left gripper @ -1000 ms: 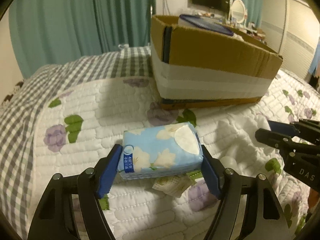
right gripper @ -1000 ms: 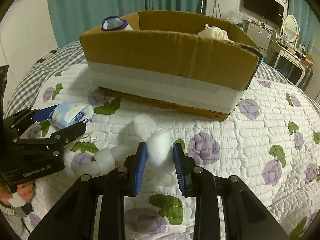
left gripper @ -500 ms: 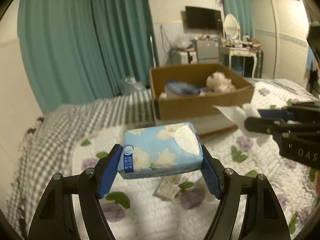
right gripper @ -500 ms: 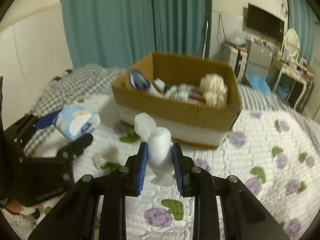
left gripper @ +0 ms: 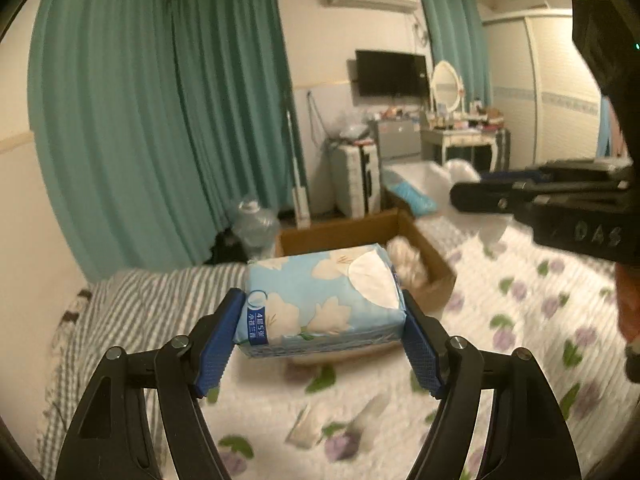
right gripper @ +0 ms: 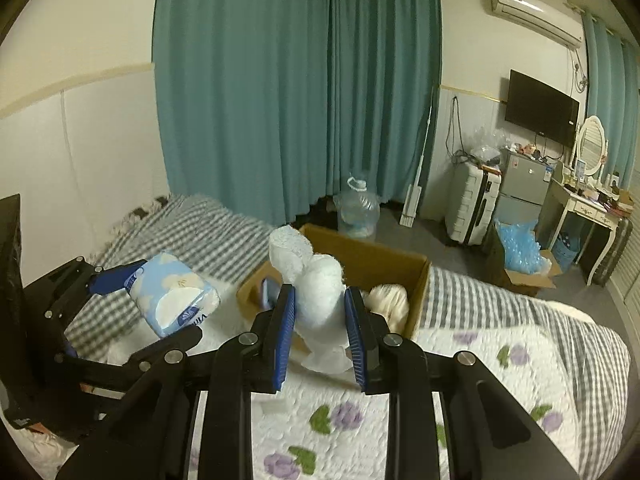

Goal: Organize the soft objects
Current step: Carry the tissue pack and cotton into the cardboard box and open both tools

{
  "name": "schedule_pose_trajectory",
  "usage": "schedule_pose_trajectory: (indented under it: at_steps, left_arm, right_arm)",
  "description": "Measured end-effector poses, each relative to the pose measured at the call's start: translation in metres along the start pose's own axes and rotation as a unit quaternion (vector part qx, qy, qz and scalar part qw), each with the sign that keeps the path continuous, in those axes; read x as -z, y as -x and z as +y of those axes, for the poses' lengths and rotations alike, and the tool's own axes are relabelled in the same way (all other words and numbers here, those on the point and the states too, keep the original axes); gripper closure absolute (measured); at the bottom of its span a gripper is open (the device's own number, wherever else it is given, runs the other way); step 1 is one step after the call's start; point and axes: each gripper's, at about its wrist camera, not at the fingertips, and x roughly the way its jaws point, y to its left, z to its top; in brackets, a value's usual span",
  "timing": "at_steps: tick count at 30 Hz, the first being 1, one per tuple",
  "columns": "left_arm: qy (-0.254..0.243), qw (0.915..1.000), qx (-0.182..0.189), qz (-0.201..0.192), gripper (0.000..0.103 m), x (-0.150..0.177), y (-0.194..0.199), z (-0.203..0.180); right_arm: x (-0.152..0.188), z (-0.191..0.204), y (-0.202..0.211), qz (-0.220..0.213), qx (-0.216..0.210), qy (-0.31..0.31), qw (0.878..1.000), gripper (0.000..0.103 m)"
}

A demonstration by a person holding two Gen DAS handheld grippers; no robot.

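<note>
Tissue pack in pale blue plastic wrap printed with white flowers [left gripper: 324, 300] sits clamped lengthwise in the left gripper [left gripper: 322, 334], whose blue-padded fingers [left gripper: 218, 338] are spread wide and press against its two short ends. It is lifted clear of the bed, and the open brown cardboard box [left gripper: 434, 276] shows behind and below it. From the other side, the same pack [right gripper: 172, 294] juts out between the left tool's black arms, tilted, over the grey checked blanket [right gripper: 192, 224].

The right gripper [right gripper: 320, 338] has its fingers [right gripper: 283, 334] drawn closer together, pinching a wad of crumpled white soft paper or cloth [right gripper: 316, 284]; its upper end stands up above the fingertips and a loose flap hangs down below them. That wad is also in the air, in front of the near wall of the cardboard box [right gripper: 416, 280], which rests on the bed. Inside the box I can see a cream fluffy bundle [right gripper: 390, 300] against the right wall and something blue at the left end, too hidden to name.

Below lies the white quilted bedspread with purple flowers and green leaves [right gripper: 500, 364], with a few small whitish scraps [left gripper: 304, 428] blurred on it.
</note>
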Motion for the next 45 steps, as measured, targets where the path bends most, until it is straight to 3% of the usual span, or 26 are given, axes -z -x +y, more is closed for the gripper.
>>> schedule_pose_trajectory:
  at_steps: [5, 12, 18, 23, 25, 26, 27, 29, 37, 43, 45]
  left_arm:
    - [0.005, 0.9999, 0.005, -0.011, 0.029, -0.033, -0.018, -0.006]
    - [0.001, 0.9997, -0.023, 0.007, 0.029, -0.058, -0.096, -0.011]
    - [-0.010, 0.9986, -0.032, 0.041, 0.029, -0.051, -0.163, -0.015]
    - [0.002, 0.9985, -0.021, 0.050, 0.027, -0.041, -0.190, -0.014]
    - [-0.002, 0.9983, -0.031, 0.049, 0.026, -0.039, -0.196, -0.015]
    - [-0.007, 0.9976, -0.042, 0.055, 0.026, -0.037, -0.199, -0.016]
    - [-0.008, 0.9973, -0.045, 0.058, 0.026, -0.037, -0.199, -0.016]
    - [-0.012, 0.9969, -0.047, 0.062, 0.026, -0.038, -0.200, -0.017]
    - [-0.015, 0.9969, -0.059, 0.049, 0.025, -0.058, -0.166, -0.011]
    - [-0.007, 0.9980, -0.062, -0.012, 0.024, -0.091, -0.066, 0.004]
    - [-0.011, 0.9970, -0.068, -0.036, 0.016, -0.103, -0.028, 0.008]
  right_arm:
    - [-0.018, -0.028, -0.023, -0.002, 0.003, -0.007, 1.000, 0.078]
    - [-0.029, -0.062, -0.090, 0.012, -0.009, -0.030, 0.999, 0.078]
    - [-0.014, -0.082, -0.147, 0.041, -0.014, -0.048, 0.998, 0.078]
    - [-0.003, -0.086, -0.175, 0.052, -0.020, -0.046, 0.997, 0.078]
    - [-0.003, -0.088, -0.180, 0.053, -0.019, -0.048, 0.997, 0.073]
    - [-0.003, -0.089, -0.182, 0.054, -0.012, -0.049, 0.997, 0.064]
    - [-0.004, -0.089, -0.182, 0.053, -0.007, -0.049, 0.997, 0.047]
    - [-0.005, -0.089, -0.179, 0.046, -0.002, -0.054, 0.998, 0.030]
    - [-0.029, -0.095, -0.119, -0.001, 0.017, -0.082, 0.996, 0.027]
    - [-0.056, -0.074, -0.029, -0.030, 0.036, -0.063, 0.997, 0.018]
    - [-0.063, -0.060, 0.008, -0.045, 0.050, -0.046, 0.997, 0.013]
